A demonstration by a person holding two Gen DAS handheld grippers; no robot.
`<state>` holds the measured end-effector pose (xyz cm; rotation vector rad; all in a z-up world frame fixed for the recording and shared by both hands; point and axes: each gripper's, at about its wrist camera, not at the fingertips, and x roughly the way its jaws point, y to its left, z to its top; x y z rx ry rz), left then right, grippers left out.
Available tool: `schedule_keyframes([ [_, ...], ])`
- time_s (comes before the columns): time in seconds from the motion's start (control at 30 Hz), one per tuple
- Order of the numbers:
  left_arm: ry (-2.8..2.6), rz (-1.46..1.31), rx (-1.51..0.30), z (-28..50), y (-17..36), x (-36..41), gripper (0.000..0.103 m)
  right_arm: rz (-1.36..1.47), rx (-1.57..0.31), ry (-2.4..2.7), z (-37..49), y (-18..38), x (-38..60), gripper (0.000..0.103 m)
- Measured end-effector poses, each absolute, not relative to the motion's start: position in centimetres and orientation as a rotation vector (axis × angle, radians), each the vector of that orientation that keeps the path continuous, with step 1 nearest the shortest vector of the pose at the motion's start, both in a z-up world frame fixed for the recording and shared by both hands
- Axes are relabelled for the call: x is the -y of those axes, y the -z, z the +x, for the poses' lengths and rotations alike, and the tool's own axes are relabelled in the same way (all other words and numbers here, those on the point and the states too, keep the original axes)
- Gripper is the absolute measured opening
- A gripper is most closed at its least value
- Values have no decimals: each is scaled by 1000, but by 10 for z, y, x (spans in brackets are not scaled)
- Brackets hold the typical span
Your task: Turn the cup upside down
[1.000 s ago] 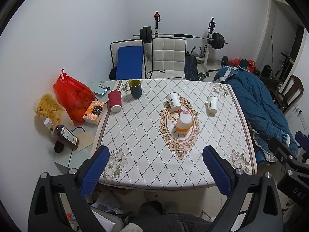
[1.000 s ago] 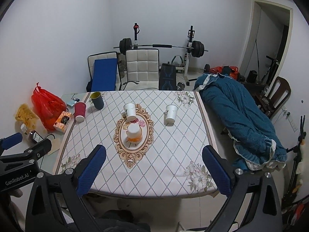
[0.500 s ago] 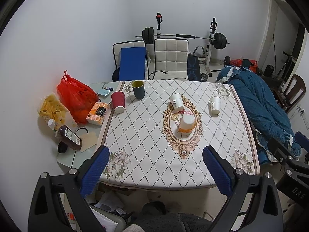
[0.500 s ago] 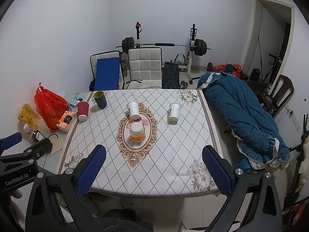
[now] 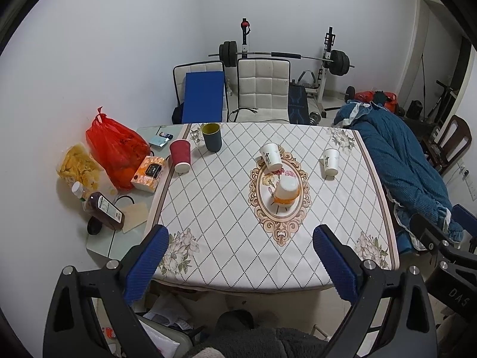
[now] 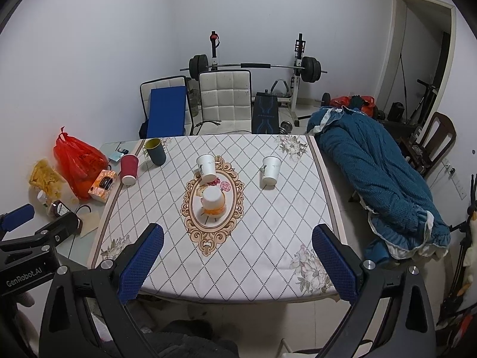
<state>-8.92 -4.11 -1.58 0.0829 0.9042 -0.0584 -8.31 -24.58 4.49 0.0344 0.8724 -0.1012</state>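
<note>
Several cups stand on the patterned tablecloth (image 5: 226, 208). A white cup with an orange band (image 5: 286, 192) (image 6: 213, 200) stands in the middle oval. Two white paper cups (image 5: 270, 157) (image 5: 331, 161) stand behind it, also in the right wrist view (image 6: 206, 164) (image 6: 270, 170). A red cup (image 5: 180, 156) (image 6: 129, 169) and a dark cup with a yellow inside (image 5: 212, 137) (image 6: 156, 151), mouth up, stand at the far left. My left gripper (image 5: 240, 262) and right gripper (image 6: 238, 262) are open and empty, held back from the table's near edge.
A red bag (image 5: 114, 149), a snack bag (image 5: 79, 167), a tissue box (image 5: 149, 173) and a brown bottle (image 5: 104, 211) lie left of the cloth. White chairs (image 5: 262, 89) and a barbell rack (image 5: 283, 56) stand behind. A blue blanket (image 5: 399, 164) lies on the right.
Both grippers have drawn back and up a little, so the table looks smaller and farther. Nothing on the table has moved.
</note>
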Motion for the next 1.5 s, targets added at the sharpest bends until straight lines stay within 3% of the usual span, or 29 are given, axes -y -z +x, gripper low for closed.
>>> schedule_keyframes([
  [1.5, 58, 72, -904, -102, 21, 32, 99, 34, -886, 72, -96, -36, 229, 102],
])
